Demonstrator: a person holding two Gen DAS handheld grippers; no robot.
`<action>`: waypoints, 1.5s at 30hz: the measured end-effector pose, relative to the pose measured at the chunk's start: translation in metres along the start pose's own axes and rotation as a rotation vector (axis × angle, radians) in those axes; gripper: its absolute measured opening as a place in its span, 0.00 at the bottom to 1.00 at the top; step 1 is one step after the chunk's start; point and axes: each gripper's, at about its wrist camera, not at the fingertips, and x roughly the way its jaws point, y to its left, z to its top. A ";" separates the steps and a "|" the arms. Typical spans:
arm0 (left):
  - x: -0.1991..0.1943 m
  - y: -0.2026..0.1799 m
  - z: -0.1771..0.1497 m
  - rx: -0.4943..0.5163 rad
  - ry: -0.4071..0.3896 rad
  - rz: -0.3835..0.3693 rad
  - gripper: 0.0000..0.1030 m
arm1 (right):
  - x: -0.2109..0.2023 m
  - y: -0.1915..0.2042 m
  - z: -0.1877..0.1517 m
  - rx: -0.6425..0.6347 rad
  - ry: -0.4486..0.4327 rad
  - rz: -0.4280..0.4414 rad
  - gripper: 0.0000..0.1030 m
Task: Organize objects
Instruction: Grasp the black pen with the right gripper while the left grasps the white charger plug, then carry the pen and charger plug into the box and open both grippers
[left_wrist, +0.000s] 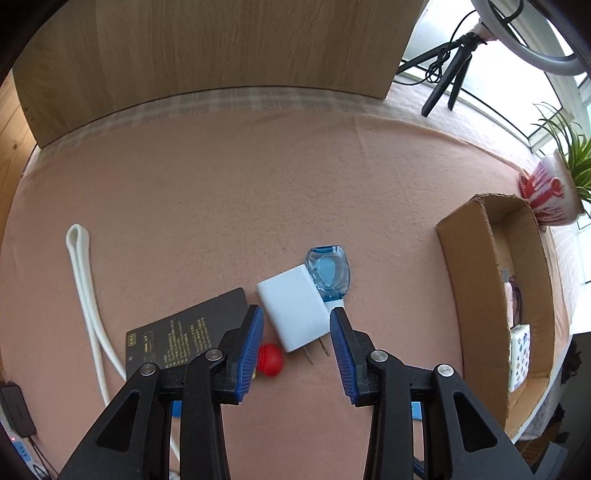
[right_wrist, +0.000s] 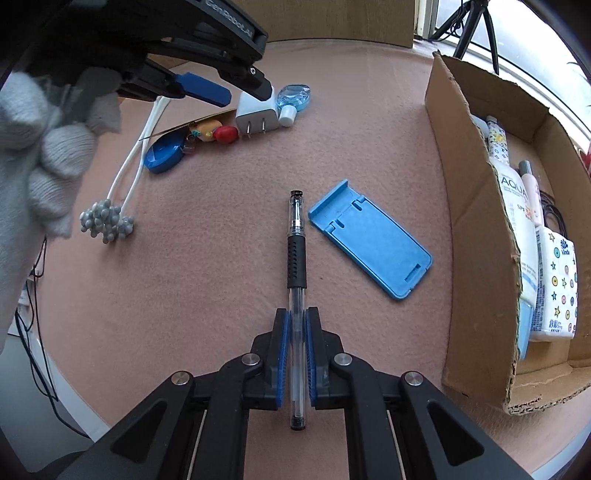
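Pen (right_wrist: 296, 258) clamped in the right gripper (right_wrist: 297, 321), whose blue-padded jaws are nearly closed on the clear lower barrel. The pen has a transparent body, a black ribbed grip section ahead of the jaws and a dark tip pointing forward; its rear end projects back between the gripper arms. To the right of the jaws and ahead lies a blue phone stand (right_wrist: 371, 240), flat on the pink cloth (right_wrist: 221, 258), just beside the pen's forward half. Farther right stands a cardboard box (right_wrist: 476, 221) holding a white bottle (right_wrist: 517, 221) and a tissue pack (right_wrist: 556, 284) printed with stars.

Left gripper (left_wrist: 296, 317), jaws wide apart and holding nothing. Between the fingertips lies a white charger plug (left_wrist: 293, 308), a rounded block with two metal prongs pointing back toward the gripper. Touching its far right corner is a clear blue tape dispenser (left_wrist: 328, 269) with a white tip. Just inside the left jaw sits a small red ball-shaped piece (left_wrist: 270, 359); behind that jaw lies a dark card (left_wrist: 184, 332) printed with yellow text. Well to the left runs a looped white cord (left_wrist: 86, 295). In the right wrist view a gloved hand (right_wrist: 40, 155) holds the left gripper above the plug.
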 end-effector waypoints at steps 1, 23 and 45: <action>0.004 -0.001 0.001 0.002 0.006 0.005 0.39 | 0.000 0.000 0.001 0.002 0.001 0.002 0.08; 0.010 0.000 -0.020 0.004 0.005 -0.011 0.38 | -0.006 -0.012 0.015 0.042 -0.015 0.059 0.08; -0.049 -0.003 -0.072 -0.015 -0.083 -0.133 0.38 | -0.077 -0.044 0.006 0.168 -0.136 0.227 0.08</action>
